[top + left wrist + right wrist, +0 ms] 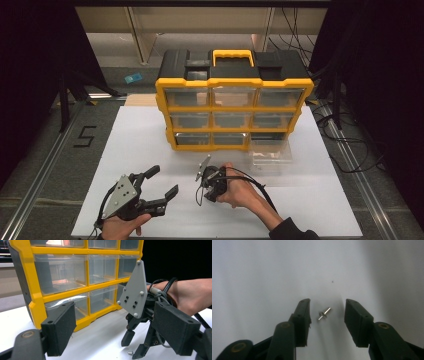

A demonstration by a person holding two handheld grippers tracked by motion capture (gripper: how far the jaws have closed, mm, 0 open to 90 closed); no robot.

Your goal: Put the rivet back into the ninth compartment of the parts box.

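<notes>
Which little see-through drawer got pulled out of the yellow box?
The bottom-right drawer. It sits out on the white table in front of its slot, while the other eight stay inside the yellow organizer.

A yellow-and-black drawer organizer [233, 102] stands on the white table [140, 150], a clear drawer [270, 152] lying beside it.

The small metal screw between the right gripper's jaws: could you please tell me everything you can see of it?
The screw is tiny, silvery and shiny, looking like metal: a thin shaft with a wider collar or washer near one end. It lies on its side on the white table, slanted across the right gripper view. The right gripper straddles it from above, jaws open, pads clear of it on both sides. Only the table touches it.
</notes>
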